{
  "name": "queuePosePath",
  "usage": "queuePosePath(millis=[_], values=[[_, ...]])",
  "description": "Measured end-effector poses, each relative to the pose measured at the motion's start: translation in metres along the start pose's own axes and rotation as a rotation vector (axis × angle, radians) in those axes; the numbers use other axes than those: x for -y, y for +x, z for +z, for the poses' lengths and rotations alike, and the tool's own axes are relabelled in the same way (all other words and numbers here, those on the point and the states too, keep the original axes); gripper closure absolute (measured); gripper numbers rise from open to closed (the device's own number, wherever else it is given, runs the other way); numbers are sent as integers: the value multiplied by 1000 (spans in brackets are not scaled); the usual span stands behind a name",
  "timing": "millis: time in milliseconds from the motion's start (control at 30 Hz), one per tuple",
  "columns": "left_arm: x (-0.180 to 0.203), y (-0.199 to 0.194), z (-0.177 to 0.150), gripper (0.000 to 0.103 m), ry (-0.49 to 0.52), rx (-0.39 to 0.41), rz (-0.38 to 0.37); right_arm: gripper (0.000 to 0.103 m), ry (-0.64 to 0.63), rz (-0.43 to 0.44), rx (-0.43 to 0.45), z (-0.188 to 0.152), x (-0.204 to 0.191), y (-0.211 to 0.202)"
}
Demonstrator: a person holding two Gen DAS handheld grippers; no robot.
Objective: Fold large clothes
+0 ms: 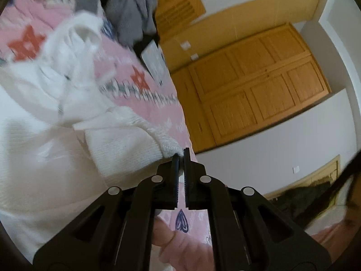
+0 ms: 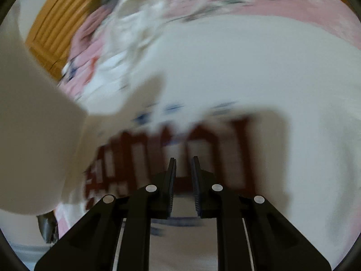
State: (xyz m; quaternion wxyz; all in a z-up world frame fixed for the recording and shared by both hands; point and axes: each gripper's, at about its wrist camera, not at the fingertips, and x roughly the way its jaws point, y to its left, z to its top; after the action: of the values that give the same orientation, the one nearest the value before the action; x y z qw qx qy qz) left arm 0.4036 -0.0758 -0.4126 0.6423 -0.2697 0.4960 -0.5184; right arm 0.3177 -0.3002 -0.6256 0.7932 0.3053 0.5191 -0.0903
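Note:
A large white sweatshirt (image 1: 45, 153) lies on a pink patterned bedsheet (image 1: 144, 85). My left gripper (image 1: 181, 155) is shut on the ribbed cuff (image 1: 167, 144) of its sleeve, held near the bed's edge. In the right wrist view the sweatshirt's body (image 2: 225, 72) fills the frame, with dark red letters (image 2: 203, 149) printed on it. My right gripper (image 2: 184, 160) hovers just over the letters, its jaws a small way apart and empty. A lifted white sleeve (image 2: 33, 135) hangs at the left of that view. Both views are motion-blurred.
A grey garment (image 1: 128, 11) lies crumpled at the bed's far end. Wooden wardrobe doors (image 1: 259, 83) and white walls stand beyond the bed. A dark heap (image 1: 304, 198) lies on the floor at the right. A hand (image 1: 180, 244) shows under the left gripper.

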Motion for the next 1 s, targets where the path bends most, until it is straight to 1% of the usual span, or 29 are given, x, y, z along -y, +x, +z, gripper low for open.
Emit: queuePosePath(millis=[67,133,167,233,267,300,400,500,567,600,667,767,833,867,900,933,967,1000], values=[[-3,33,-12,100,-10,-13,-21,89,23,-26,26,2,28,-11],[-7,68,-23,100,-15,-19,-17,88,65,-58,42,4,62,-25],[-12,87,-28,100,-23,-23,-9,88,88,-77,35,6,77,-27],[-24,118,-36,100,-16,-39,27,88,102,-123,5,0,94,-29],[-31,133,-40,100,5,-45,63,89,103,-109,-8,-7,103,-30],[-42,147,-45,100,8,-51,83,91,99,-103,-15,-10,105,-29],[-79,173,-57,100,-33,-102,111,91,60,-102,-20,-25,107,-24],[-107,193,-67,100,-66,-175,117,91,84,-90,-9,-29,113,-19],[-115,199,-72,100,-87,-223,118,91,109,-83,7,-31,115,-20],[-118,202,-73,100,-99,-253,130,89,135,-69,13,-33,116,-22],[-120,205,-76,100,-96,-282,144,89,160,-56,8,-31,116,-23],[-119,205,-78,100,-101,-338,186,88,164,-56,-4,-30,112,-30],[-119,207,-78,100,-109,-368,198,87,161,-68,-8,-31,113,-40],[-118,206,-78,100,-108,-375,195,87,151,-91,-6,-30,112,-47],[-118,205,-78,90,-107,-375,186,84,141,-106,1,-30,112,-54],[-120,202,-77,83,-112,-368,181,81,134,-112,8,-32,115,-62],[-121,197,-78,64,-118,-355,185,80,127,-115,13,-30,115,-67],[-123,192,-77,30,-131,-335,196,77,117,-126,20,-27,113,-74]])
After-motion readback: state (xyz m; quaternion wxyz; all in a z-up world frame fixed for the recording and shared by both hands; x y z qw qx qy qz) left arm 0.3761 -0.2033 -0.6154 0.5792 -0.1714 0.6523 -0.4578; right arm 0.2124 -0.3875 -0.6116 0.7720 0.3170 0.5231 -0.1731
